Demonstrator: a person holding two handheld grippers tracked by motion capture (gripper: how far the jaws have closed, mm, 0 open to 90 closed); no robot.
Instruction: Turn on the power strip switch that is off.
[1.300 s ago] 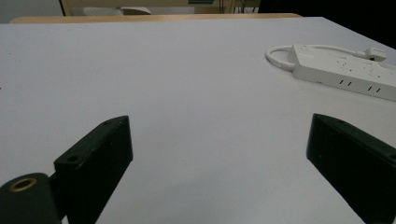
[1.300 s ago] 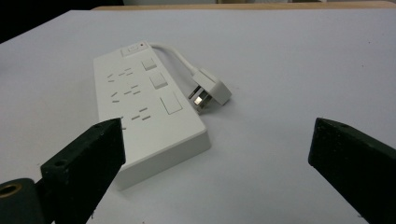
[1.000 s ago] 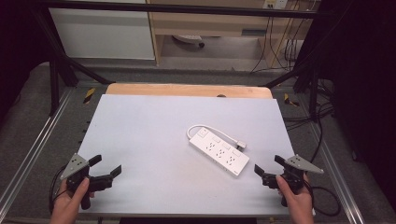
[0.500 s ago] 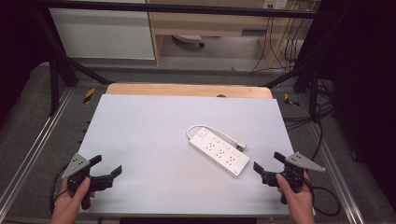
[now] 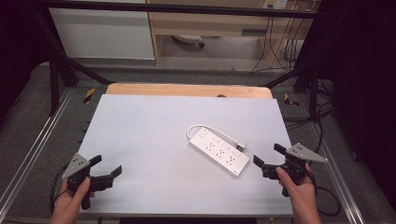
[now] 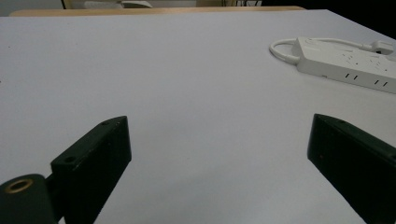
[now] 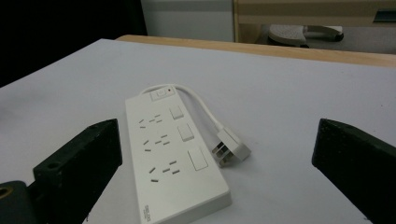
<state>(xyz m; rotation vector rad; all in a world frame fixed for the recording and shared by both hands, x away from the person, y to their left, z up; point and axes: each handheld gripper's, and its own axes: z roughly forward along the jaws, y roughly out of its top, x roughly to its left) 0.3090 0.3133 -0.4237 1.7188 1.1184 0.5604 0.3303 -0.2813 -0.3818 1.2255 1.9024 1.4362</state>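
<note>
A white power strip [image 5: 218, 151] lies flat on the white table top [image 5: 154, 126], right of centre, with its short cable looped back and its plug [image 5: 240, 143] resting beside it. In the right gripper view the power strip [image 7: 173, 144] and its plug [image 7: 231, 147] lie just ahead of the wide-apart jaws. My right gripper [image 5: 270, 157] is open at the front right edge, a little to the right of the strip's near end, touching nothing. My left gripper [image 5: 106, 166] is open at the front left corner, holding nothing. The left gripper view has the power strip [image 6: 348, 63] far off to the right.
A wooden board edge [image 5: 187, 90] runs along the table's far side. Metal frame rails [image 5: 32, 140] flank the table left and right. Cables [image 5: 299, 121] hang and trail at the right, and a white cabinet [image 5: 102, 32] stands beyond.
The right gripper has shifted slightly leftward toward the power strip. The left gripper has barely moved. The strip lies where it was.
</note>
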